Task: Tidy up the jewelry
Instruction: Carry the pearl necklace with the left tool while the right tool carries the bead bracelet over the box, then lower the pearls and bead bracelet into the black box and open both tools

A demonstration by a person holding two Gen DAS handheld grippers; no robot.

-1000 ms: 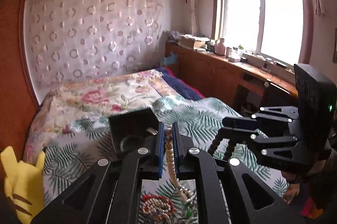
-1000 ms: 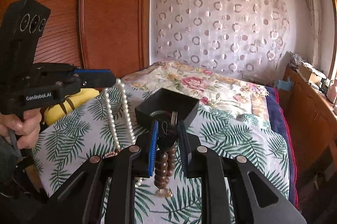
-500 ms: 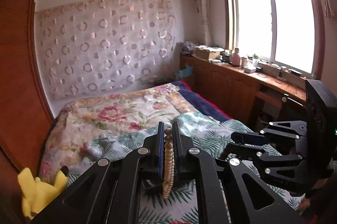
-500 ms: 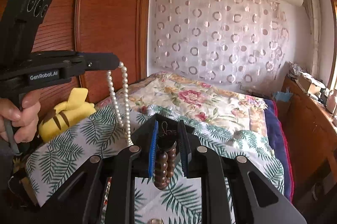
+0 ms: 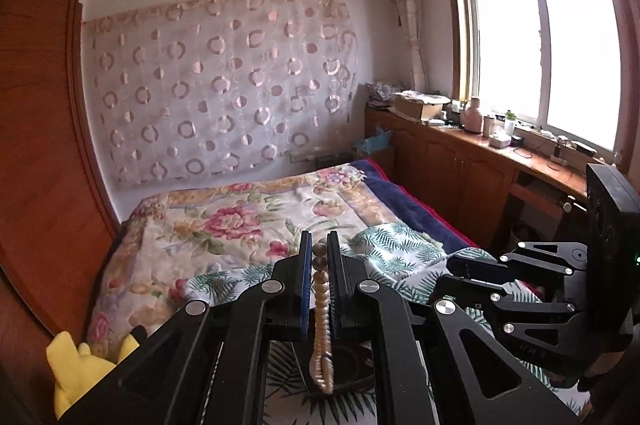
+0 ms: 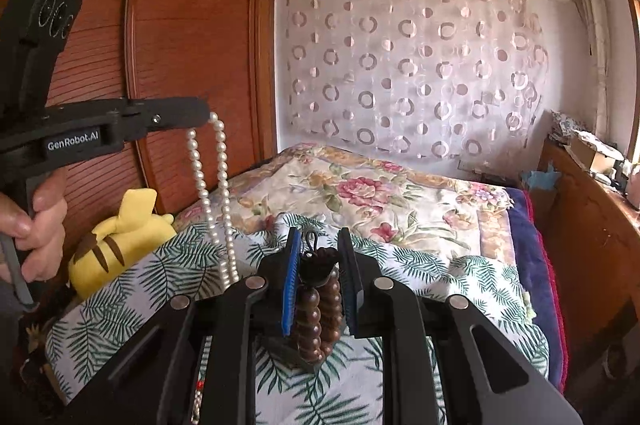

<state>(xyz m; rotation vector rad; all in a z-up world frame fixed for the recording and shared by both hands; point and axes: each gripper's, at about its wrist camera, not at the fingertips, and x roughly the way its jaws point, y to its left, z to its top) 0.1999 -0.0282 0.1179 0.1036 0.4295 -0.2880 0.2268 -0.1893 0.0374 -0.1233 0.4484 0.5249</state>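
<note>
My left gripper (image 5: 319,257) is shut on a white pearl necklace (image 5: 321,321) that hangs in a long loop below its fingers. In the right wrist view the same gripper (image 6: 200,111) holds the pearl necklace (image 6: 212,193) high at the left. My right gripper (image 6: 319,257) is shut on a dark brown wooden bead bracelet (image 6: 316,313) that hangs between its blue pads. In the left wrist view the right gripper's body shows at the right, its fingertips hidden. Both are raised above the bed. A dark box is partly visible under the left gripper (image 5: 352,365).
A bed with a palm-leaf cloth (image 6: 420,277) and a floral quilt (image 5: 248,221) lies below. A yellow plush toy (image 6: 120,241) sits at the bed's left edge by the wooden wardrobe (image 6: 192,65). A wooden cabinet (image 5: 460,161) runs under the window.
Both grippers have risen from just above the bed, each keeping its jewelry. The black box and the beads on the cloth have dropped out of sight below.
</note>
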